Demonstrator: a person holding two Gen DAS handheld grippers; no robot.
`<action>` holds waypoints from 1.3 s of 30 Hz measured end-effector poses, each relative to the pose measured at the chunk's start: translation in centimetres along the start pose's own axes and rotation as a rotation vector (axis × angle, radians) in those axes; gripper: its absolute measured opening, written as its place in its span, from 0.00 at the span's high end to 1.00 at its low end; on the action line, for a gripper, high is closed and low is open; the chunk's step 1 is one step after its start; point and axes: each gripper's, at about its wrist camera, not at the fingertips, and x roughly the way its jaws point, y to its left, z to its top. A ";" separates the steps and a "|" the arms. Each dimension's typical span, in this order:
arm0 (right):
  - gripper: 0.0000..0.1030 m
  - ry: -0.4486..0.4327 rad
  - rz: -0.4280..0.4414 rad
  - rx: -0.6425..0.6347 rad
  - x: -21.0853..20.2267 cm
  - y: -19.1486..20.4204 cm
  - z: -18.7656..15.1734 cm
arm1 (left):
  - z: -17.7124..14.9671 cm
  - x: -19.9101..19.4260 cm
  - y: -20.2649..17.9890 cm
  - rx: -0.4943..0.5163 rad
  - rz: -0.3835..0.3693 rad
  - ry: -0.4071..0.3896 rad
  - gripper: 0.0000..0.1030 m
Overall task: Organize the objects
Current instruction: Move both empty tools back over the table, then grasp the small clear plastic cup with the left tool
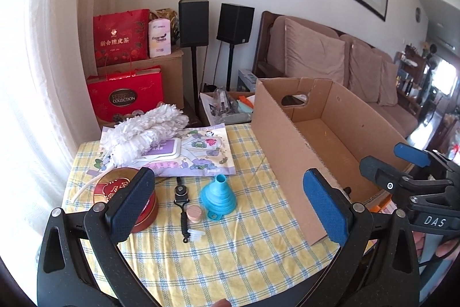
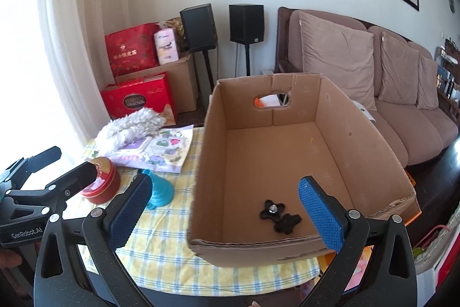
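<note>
My left wrist view looks down over the desk (image 1: 201, 249) items; my right faces into the cardboard box (image 2: 287, 163). Both share these.

An open cardboard box (image 2: 287, 151) stands upright on the checked cloth, holding two black star-shaped knobs (image 2: 280, 216) near its front wall. Left of the box lie a blue funnel (image 1: 217, 199) mouth-down, a cork stopper (image 1: 193, 212), a black strap (image 1: 181, 209) and a small clear piece (image 1: 196, 235). Farther left of the box sits a red round tin (image 1: 126, 199), and behind it a white fluffy duster (image 1: 145, 134) rests on a flat printed wipes pack (image 1: 195, 153).
</note>
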 end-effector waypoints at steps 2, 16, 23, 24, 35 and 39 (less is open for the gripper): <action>0.00 0.000 0.005 -0.009 0.1 0.5 0.1 | -0.1 -0.2 0.6 -0.005 0.008 -0.002 0.00; 0.00 0.043 0.094 -0.054 1.7 4.5 0.2 | -1.0 -0.7 7.5 -0.134 0.037 0.027 0.00; 0.03 0.060 0.132 -0.082 3.2 6.8 -0.1 | -2.3 -0.2 10.3 -0.155 0.072 0.042 0.00; 0.03 0.061 0.137 -0.088 3.4 7.1 -0.1 | -2.5 -0.1 10.7 -0.157 0.072 0.047 0.00; 0.11 0.099 0.178 -0.144 6.5 9.8 -1.9 | -5.9 1.8 12.0 -0.112 0.055 0.099 0.01; 0.22 0.124 0.170 -0.152 7.7 10.1 -2.7 | -7.1 2.4 11.0 -0.074 0.023 0.109 0.05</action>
